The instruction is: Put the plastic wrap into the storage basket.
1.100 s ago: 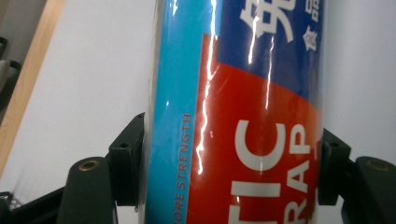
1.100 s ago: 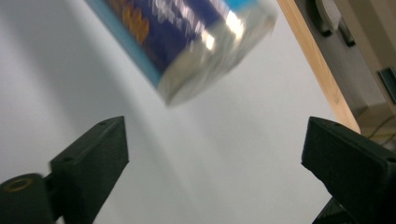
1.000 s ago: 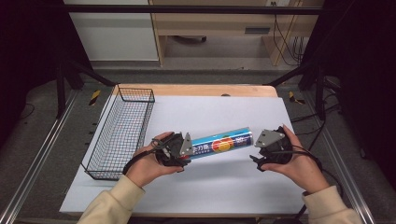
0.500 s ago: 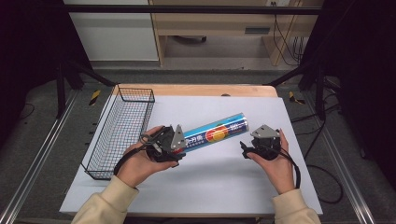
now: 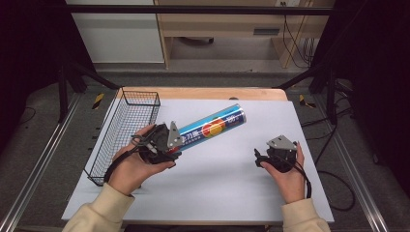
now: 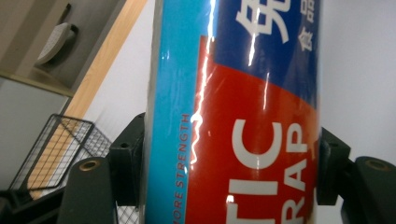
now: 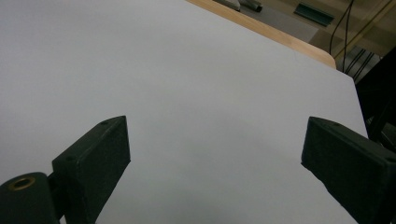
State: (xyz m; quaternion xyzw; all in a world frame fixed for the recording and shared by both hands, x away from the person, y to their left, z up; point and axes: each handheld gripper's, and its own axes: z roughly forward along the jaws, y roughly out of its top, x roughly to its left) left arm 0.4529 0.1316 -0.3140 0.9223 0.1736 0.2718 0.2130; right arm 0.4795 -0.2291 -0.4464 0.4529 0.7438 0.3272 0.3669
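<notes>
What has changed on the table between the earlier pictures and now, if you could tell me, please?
The left gripper, shut on the plastic wrap tube, has tilted the tube's far end up toward the back. The right gripper, open with nothing between its jaws, has drawn back toward the person, away from that far end. The wire basket and white mat stayed put.

One blue-and-red tube [image 5: 211, 128] is up off the table [image 5: 227, 193]. Just left of the tube sits one wire basket [image 5: 126, 128]. Two tools: one [image 5: 176, 144] at the tube's near end, one [image 5: 258, 159] well right of it.
</notes>
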